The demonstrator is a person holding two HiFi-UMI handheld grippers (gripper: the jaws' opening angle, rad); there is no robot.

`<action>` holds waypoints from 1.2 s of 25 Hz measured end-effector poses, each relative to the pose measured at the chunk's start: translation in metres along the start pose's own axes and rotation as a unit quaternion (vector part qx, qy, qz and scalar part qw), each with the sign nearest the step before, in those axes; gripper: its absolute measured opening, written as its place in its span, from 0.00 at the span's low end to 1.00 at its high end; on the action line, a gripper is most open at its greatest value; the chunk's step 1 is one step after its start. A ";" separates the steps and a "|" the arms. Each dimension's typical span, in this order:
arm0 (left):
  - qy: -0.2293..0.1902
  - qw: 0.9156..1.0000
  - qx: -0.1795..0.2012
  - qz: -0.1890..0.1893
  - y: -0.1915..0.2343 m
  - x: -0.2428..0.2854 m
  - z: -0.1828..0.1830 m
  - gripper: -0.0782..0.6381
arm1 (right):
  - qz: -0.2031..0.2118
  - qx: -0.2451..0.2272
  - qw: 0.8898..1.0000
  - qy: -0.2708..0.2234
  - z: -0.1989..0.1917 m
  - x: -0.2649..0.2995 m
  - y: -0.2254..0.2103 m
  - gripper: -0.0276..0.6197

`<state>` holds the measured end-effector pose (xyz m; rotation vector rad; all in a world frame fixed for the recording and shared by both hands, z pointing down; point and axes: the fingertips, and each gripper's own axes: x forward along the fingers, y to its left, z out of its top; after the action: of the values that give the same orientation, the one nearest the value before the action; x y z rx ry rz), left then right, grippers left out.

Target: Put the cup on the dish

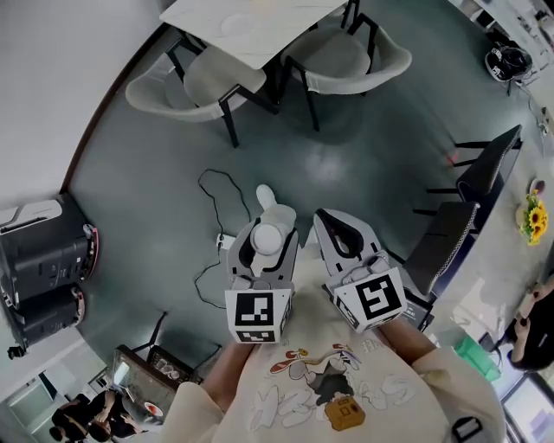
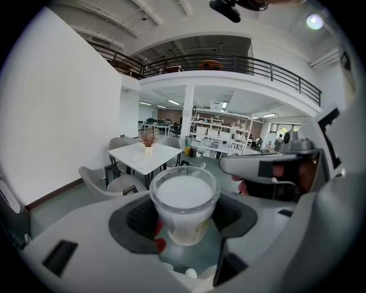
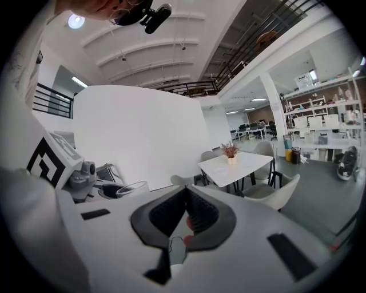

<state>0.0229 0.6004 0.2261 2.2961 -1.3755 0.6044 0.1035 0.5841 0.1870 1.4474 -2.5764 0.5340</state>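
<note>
My left gripper point(image 2: 184, 217) is shut on a clear glass cup point(image 2: 184, 203) with a white inside, held upright between the dark pads. In the head view the cup point(image 1: 268, 235) and left gripper point(image 1: 267, 247) hang over the floor, close to my chest. Beside them, my right gripper point(image 1: 322, 218) is shut with nothing in it; its pads point(image 3: 197, 220) meet. The cup's rim point(image 3: 132, 187) shows at the left of the right gripper view. A pale round shape, perhaps the dish point(image 2: 139, 158), lies on a white table point(image 2: 154, 160) well ahead.
The white table point(image 1: 251, 26) stands ahead with grey chairs point(image 1: 186, 86) around it and a small vase of flowers point(image 2: 148, 140). A black cable point(image 1: 212, 186) lies on the grey floor. Dark chairs point(image 1: 485, 169) stand at the right, black cases point(image 1: 39, 260) at the left.
</note>
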 end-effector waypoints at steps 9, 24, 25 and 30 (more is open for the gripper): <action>0.008 0.999 -0.016 -0.027 0.055 0.061 0.035 0.48 | -0.040 0.005 0.999 0.014 0.020 0.071 -0.034 0.05; -0.017 0.999 -0.024 -0.046 0.213 0.133 0.130 0.48 | -0.077 0.011 0.997 0.024 0.085 0.244 -0.034 0.05; -0.019 0.998 -0.022 -0.048 0.222 0.136 0.133 0.48 | -0.077 0.008 0.997 0.024 0.087 0.252 -0.031 0.05; -0.005 0.998 -0.015 -0.060 0.249 0.156 0.138 0.48 | -0.072 -0.010 0.997 0.026 0.098 0.287 -0.023 0.05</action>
<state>-0.1107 0.3046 0.2246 2.3408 -1.2312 0.5299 -0.0235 0.3078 0.1848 1.5765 -2.4077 0.5161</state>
